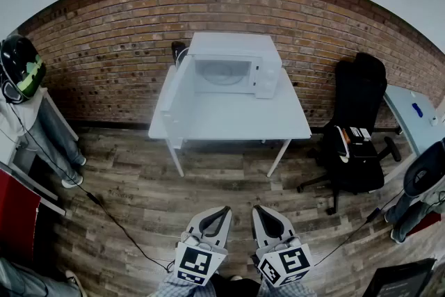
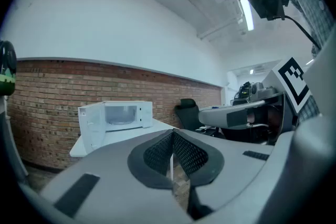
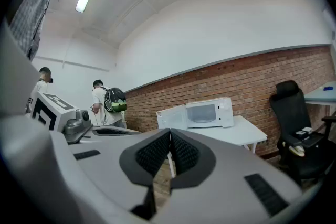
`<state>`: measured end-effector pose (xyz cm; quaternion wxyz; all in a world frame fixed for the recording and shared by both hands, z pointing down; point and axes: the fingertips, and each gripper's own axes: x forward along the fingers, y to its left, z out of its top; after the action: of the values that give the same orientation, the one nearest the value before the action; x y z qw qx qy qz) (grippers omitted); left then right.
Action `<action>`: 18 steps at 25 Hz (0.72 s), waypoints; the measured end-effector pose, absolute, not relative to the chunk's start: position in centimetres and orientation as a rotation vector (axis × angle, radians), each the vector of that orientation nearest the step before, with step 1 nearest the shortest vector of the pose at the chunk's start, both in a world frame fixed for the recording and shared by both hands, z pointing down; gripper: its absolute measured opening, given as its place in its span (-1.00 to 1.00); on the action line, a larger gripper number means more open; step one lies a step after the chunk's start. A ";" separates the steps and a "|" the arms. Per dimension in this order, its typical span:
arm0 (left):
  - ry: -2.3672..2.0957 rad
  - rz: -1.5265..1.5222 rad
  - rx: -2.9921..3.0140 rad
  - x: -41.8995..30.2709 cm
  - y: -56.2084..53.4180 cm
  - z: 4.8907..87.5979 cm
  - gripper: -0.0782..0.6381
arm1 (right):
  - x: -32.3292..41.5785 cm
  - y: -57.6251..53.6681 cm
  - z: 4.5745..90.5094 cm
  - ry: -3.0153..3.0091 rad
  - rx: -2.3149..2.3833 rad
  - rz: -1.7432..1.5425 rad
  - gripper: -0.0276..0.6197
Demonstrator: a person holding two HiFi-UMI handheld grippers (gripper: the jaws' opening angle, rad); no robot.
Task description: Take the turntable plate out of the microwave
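Note:
A white microwave point(image 1: 233, 66) stands at the back of a white table point(image 1: 236, 118) against the brick wall, its door point(image 1: 179, 90) swung open to the left. Inside the open cavity a pale round plate point(image 1: 222, 73) shows only faintly. It is also small and far off in the left gripper view, where the microwave point(image 2: 118, 115) sits left of centre, and the microwave point(image 3: 202, 113) appears again in the right gripper view. My left gripper point(image 1: 222, 210) and right gripper point(image 1: 257, 210) are side by side low over the floor, well short of the table. Both are shut and empty, as the left gripper point(image 2: 172, 134) and right gripper point(image 3: 169, 134) show close up.
A black office chair point(image 1: 354, 129) stands right of the table, with a pale desk point(image 1: 410, 115) beyond it. A person with a green-and-black backpack point(image 1: 21, 69) stands at the far left. A black cable point(image 1: 118, 226) runs across the wooden floor.

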<state>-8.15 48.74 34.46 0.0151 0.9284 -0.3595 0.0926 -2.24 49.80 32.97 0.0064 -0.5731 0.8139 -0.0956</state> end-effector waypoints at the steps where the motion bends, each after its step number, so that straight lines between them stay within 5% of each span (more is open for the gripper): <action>1: -1.118 0.289 2.889 -8.1 48.9 34.5 -0.76 | -2.2 49.9 32.9 2.551 -1.791 -0.294 -0.86; 18: -1.120 0.305 2.885 -8.1 49.0 34.6 -0.76 | -1.7 50.1 33.2 2.524 -1.805 -0.333 -0.86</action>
<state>-8.07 49.02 34.62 0.0157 0.9276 -0.3602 0.0981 -1.72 50.12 33.19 0.0102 -0.5783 0.8087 -0.1068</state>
